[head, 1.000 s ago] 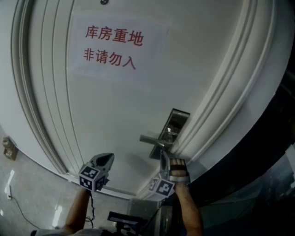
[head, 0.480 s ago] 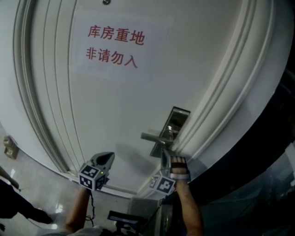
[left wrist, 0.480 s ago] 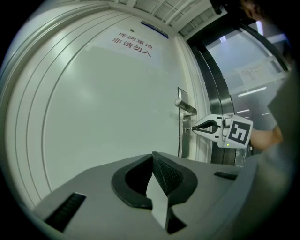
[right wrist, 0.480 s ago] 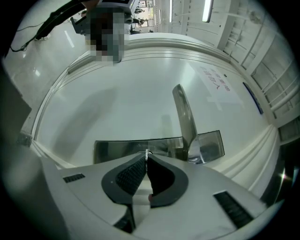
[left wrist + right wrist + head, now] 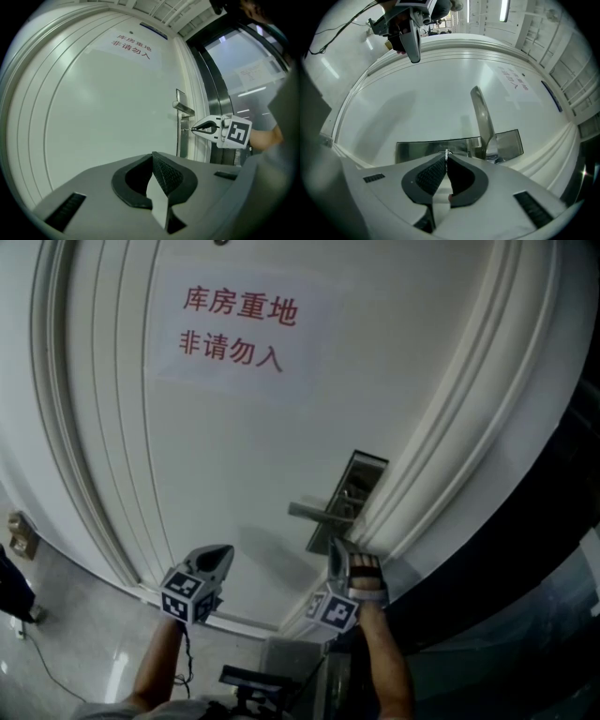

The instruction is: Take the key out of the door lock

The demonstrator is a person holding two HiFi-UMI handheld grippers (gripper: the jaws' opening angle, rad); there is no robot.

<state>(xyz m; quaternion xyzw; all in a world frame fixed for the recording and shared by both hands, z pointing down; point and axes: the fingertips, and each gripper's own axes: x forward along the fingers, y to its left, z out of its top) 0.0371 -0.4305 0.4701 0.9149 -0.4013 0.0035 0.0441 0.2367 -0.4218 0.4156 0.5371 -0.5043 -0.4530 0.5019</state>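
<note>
All views face door (image 5: 234, 456), gripper views nearer

Both tools share 1 build, a pale grey moulded shell that narrows to a beak: the left gripper (image 5: 227, 550) and the right gripper (image 5: 333, 546). Each carries a cube (image 5: 187, 600) faced with black-and-white square markers. Black pads (image 5: 166, 173) with a fine diamond texture line the jaws inside a rounded black collar, and 2 narrow dark slots (image 5: 374, 178) are cut in the shell beside them. A thin black cable (image 5: 185, 652) runs from the left cube. The right hand (image 5: 365, 579) wears a dark glove with red trim and a pale band
</note>
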